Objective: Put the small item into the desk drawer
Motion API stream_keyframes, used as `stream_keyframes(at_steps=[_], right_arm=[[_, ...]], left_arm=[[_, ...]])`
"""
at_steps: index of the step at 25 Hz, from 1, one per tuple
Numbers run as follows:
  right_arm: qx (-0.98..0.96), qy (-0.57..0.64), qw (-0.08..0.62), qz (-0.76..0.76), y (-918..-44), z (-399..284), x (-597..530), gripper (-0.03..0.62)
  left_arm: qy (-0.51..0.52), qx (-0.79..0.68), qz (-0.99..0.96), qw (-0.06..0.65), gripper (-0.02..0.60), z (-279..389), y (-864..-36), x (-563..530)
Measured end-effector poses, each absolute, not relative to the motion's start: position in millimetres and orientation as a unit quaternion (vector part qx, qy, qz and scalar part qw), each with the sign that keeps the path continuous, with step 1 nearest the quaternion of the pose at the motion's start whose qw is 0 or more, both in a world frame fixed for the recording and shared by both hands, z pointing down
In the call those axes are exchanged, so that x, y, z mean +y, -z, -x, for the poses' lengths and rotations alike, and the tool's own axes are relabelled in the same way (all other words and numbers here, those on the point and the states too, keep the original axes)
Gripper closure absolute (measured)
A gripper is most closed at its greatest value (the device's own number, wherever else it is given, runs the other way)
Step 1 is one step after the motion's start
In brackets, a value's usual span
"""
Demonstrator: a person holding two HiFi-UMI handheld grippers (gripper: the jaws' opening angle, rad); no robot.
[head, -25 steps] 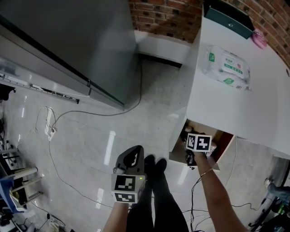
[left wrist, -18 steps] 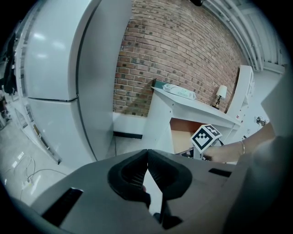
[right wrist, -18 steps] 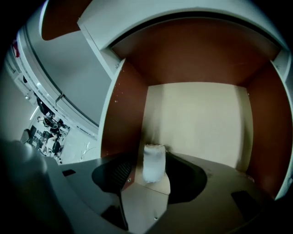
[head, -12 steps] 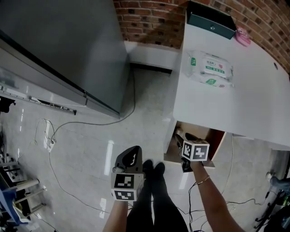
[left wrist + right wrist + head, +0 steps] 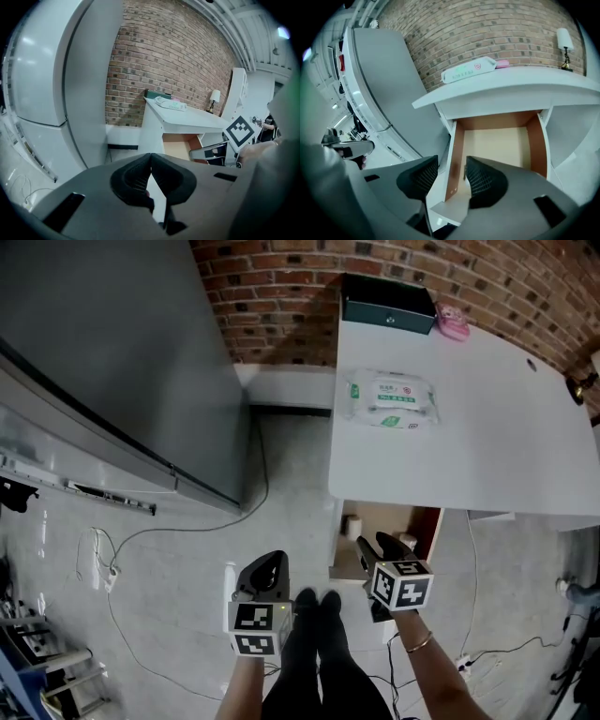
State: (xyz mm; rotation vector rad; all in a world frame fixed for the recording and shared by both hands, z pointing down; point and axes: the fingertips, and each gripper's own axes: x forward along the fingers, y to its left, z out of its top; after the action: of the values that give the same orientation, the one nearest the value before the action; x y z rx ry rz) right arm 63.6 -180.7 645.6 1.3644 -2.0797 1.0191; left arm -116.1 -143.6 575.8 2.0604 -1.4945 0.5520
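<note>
Right claw (image 5: pixel 451 165) is hovering just in front of the pulled-out drawer (image 5: pixel 497 140). Its jaws are standing apart and closing, with nothing gripped between them. Only the drawer's pale bottom and left wall are showing through the gap. Left claw (image 5: pixel 151 157) is hanging at the person's left side above the floor (image 5: pixel 187 559). It is clenched, its tips touching, and it is carrying nothing. From the head view, the small item (image 5: pixel 352 525) is lying inside the drawer, right beside its left wall; it is too small to tell what it is. The drawer is sticking out from under the white bench (image 5: pixel 487 446). On the bench, a pack of wipes (image 5: pixel 392 401) is lying near the left edge. A green box (image 5: pixel 387 307) and a pink thing (image 5: pixel 454 324) are sitting at the back against the brick wall (image 5: pixel 281 296).
</note>
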Motion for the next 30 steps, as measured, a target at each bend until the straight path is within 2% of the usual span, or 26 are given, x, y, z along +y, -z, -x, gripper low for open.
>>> stream_keyframes(at_steps=[19,30], right_arm=[[-0.774,-0.285,0.106,-0.556,-447.0,-101.8,-113.8,0.456],[-0.761,-0.261,0.061,-0.591,-378.3,-126.7,-59.4,0.495]], left_arm=[[-0.186,-0.471,-0.837,0.208,0.56,41.8,-468.8,-136.7],[-0.175,-0.441,-0.862,0.177,0.56,13.7,-416.8,-108.2]])
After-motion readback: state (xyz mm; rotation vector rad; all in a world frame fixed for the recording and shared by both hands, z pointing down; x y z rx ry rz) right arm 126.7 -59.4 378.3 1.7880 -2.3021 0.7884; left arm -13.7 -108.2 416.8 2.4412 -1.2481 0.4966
